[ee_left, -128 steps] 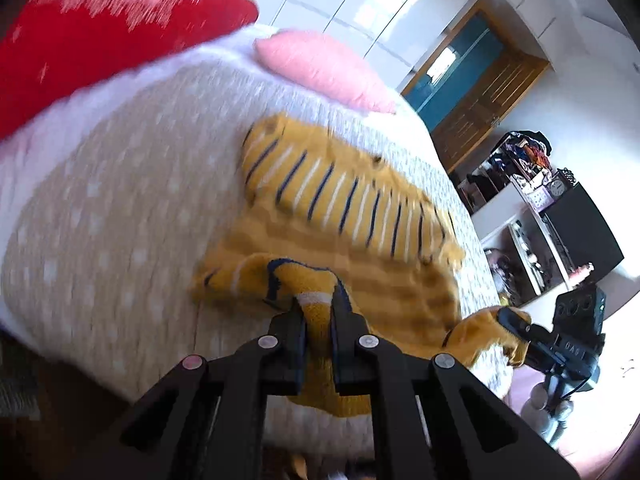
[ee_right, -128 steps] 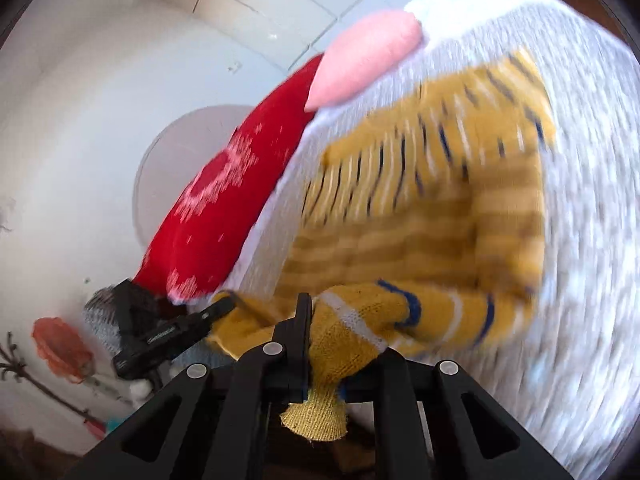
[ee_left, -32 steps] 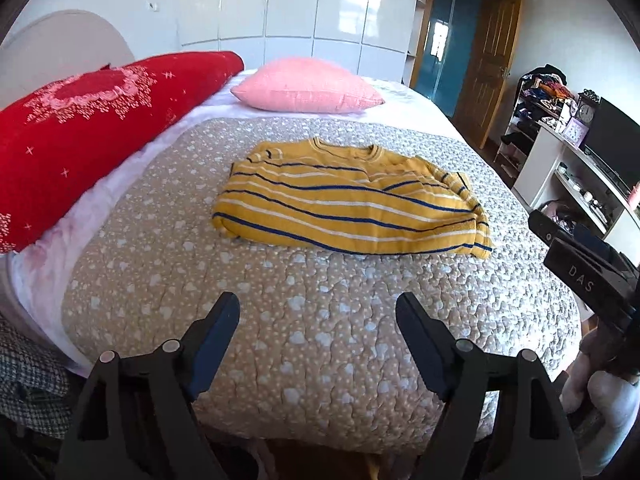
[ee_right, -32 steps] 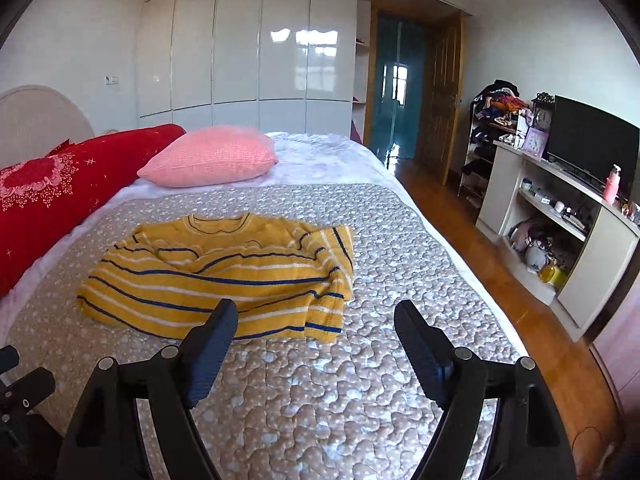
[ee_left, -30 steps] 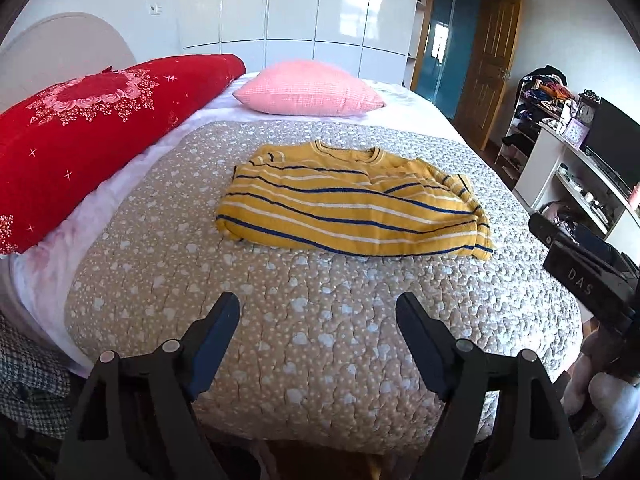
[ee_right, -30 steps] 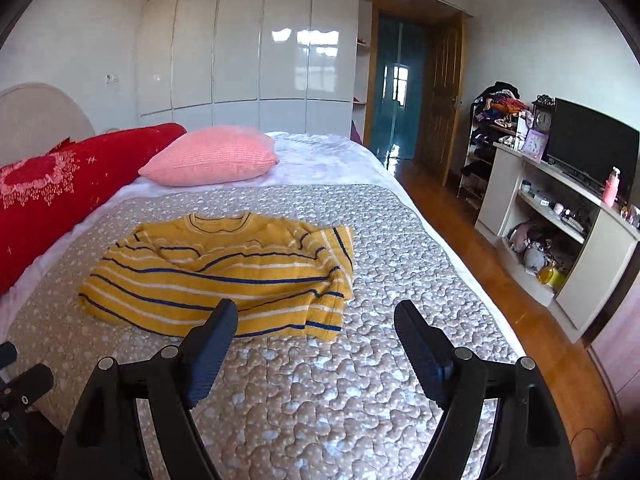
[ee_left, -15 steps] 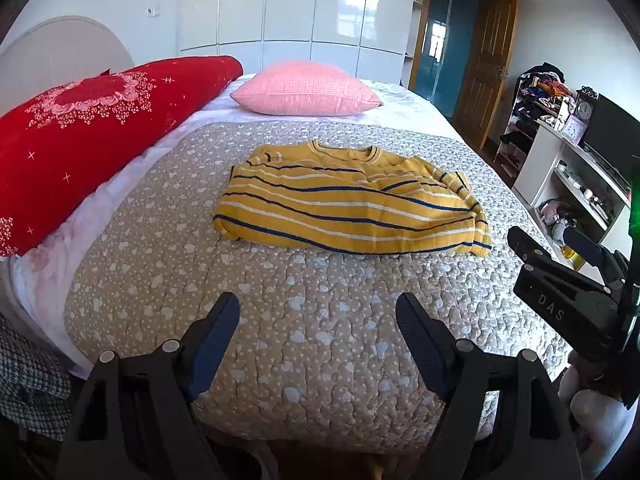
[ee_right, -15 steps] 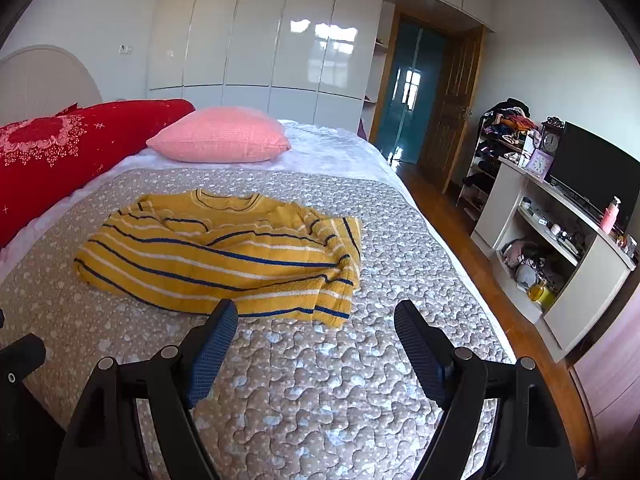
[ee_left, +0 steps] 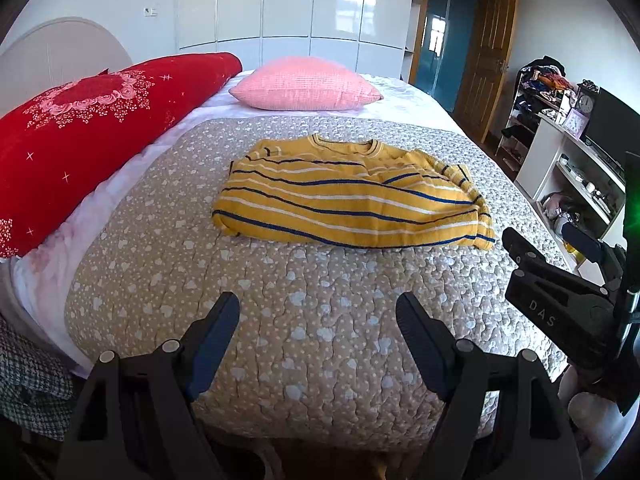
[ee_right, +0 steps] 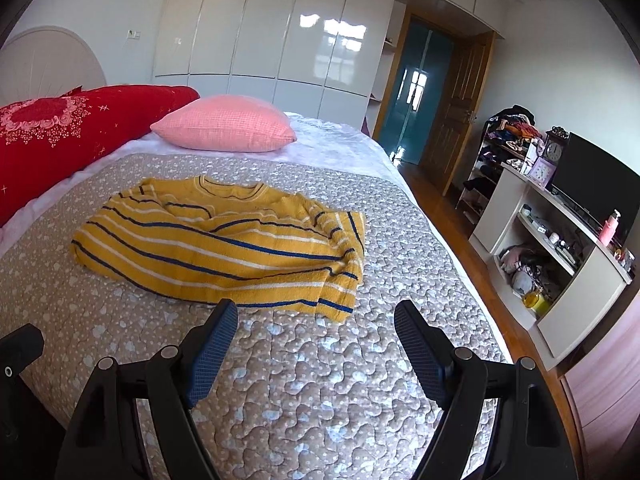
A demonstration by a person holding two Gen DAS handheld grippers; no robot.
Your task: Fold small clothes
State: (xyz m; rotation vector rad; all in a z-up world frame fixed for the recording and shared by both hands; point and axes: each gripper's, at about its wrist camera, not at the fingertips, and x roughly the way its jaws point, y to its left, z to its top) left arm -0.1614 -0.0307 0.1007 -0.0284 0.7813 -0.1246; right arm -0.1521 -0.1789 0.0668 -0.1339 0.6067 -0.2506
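Note:
A yellow sweater (ee_left: 348, 196) with blue and white stripes lies folded in half on the beige quilt (ee_left: 304, 320), neckline toward the pillows. It also shows in the right wrist view (ee_right: 224, 248). My left gripper (ee_left: 318, 324) is open and empty, over the quilt's near part, short of the sweater. My right gripper (ee_right: 316, 332) is open and empty, its left fingertip (ee_right: 222, 320) close to the sweater's near hem. The right gripper's body (ee_left: 560, 304) shows at the right edge of the left wrist view.
A red bolster (ee_left: 92, 132) lies along the bed's left side and a pink pillow (ee_left: 306, 84) at its far end. A white TV cabinet (ee_right: 560, 248) with a screen stands to the right across a wooden floor (ee_right: 436, 208). White wardrobes (ee_right: 280, 40) line the far wall.
Both grippers let go of the sweater, which now lies folded, and drew back open. In the last half second the right gripper moved closer to the sweater's hem.

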